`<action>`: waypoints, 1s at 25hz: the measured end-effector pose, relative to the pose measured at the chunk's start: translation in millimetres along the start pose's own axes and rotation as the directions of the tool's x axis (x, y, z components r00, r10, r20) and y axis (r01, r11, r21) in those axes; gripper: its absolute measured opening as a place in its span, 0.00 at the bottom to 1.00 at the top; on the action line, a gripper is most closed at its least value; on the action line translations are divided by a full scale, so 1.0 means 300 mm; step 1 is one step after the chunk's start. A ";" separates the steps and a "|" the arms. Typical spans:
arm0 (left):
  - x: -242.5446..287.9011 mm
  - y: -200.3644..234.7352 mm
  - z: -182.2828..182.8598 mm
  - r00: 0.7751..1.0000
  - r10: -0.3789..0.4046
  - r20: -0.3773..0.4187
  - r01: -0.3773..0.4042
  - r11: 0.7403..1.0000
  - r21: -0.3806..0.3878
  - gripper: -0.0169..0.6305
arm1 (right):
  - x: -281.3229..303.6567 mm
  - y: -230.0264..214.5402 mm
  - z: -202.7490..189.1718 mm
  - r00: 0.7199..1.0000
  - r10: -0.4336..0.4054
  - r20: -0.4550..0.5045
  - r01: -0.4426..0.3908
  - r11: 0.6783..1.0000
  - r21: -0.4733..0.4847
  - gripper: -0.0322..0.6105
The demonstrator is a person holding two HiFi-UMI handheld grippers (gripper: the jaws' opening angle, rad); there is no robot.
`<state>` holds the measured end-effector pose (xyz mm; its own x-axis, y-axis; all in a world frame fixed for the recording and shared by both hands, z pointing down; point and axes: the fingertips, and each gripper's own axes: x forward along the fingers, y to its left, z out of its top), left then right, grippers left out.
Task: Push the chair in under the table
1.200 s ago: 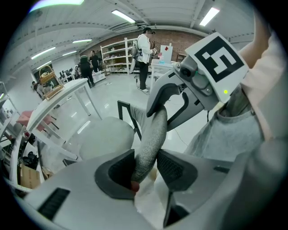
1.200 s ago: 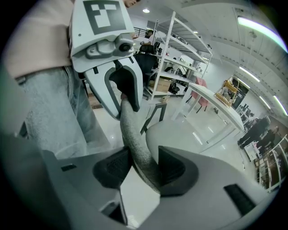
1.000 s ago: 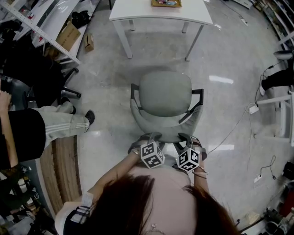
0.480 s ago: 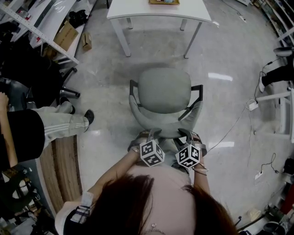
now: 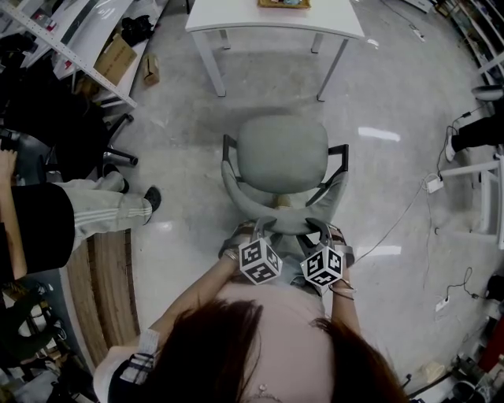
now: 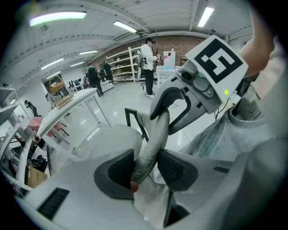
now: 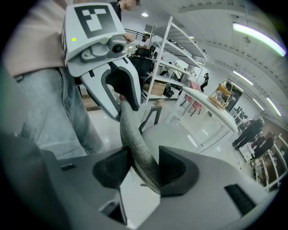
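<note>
A grey armchair stands on the floor facing a white table, with a gap between the seat and the table's front edge. Its curved backrest is nearest me. My left gripper is shut on the backrest's top edge, which sits between both pads. My right gripper is shut on the same edge, further right. In the left gripper view the right gripper shows further along the rim. In the right gripper view the left gripper shows the same way.
A seated person's legs reach in from the left, beside a black office chair. A shelving rack with a cardboard box stands at the back left. Cables trail over the floor at right. A tray lies on the table.
The chair and both grippers sit slightly higher in the head view than a second ago. The gap to the table looks about the same, and both grips are unchanged.
</note>
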<state>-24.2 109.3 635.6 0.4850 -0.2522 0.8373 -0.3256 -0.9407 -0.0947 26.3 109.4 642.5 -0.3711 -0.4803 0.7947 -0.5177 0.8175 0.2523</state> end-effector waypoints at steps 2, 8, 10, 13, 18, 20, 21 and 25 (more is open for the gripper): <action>0.018 0.025 -0.029 0.999 0.026 -0.018 -0.026 1.000 -0.004 0.29 | 0.032 0.006 0.009 1.000 -0.013 0.008 0.013 1.000 0.003 0.34; 0.020 0.257 -0.091 0.993 0.095 -0.072 -0.091 0.995 0.049 0.31 | 0.147 -0.069 0.165 0.996 -0.055 0.077 0.054 0.998 0.009 0.33; 0.012 0.310 -0.110 0.992 0.095 -0.086 -0.090 0.994 0.061 0.31 | 0.175 -0.080 0.207 0.995 -0.054 0.084 0.054 0.999 0.005 0.32; 0.012 0.348 -0.112 0.992 0.085 -0.095 -0.079 0.995 0.062 0.31 | 0.194 -0.101 0.232 0.995 -0.052 0.090 0.053 0.999 -0.005 0.31; 0.029 0.376 -0.103 0.992 0.060 -0.114 -0.055 0.998 0.041 0.31 | 0.214 -0.132 0.236 0.995 -0.042 0.090 0.044 0.999 -0.014 0.32; 0.034 0.385 -0.101 0.990 0.042 -0.131 -0.038 0.999 0.034 0.31 | 0.219 -0.142 0.239 0.995 -0.037 0.091 0.039 0.999 -0.018 0.32; 0.034 0.388 -0.100 0.990 0.035 -0.136 -0.031 0.999 0.032 0.31 | 0.220 -0.146 0.241 0.995 -0.035 0.093 0.037 0.999 -0.020 0.32; 0.034 0.402 -0.101 0.989 0.021 -0.143 -0.019 1.000 0.019 0.31 | 0.229 -0.158 0.249 0.995 -0.030 0.095 0.032 0.999 -0.027 0.32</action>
<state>-83.2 0.2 649.1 0.3568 -0.2372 0.9035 -0.3189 -0.9401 -0.1209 -32.1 13.9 643.9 -0.4275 -0.5323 0.7307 -0.5080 0.8100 0.2929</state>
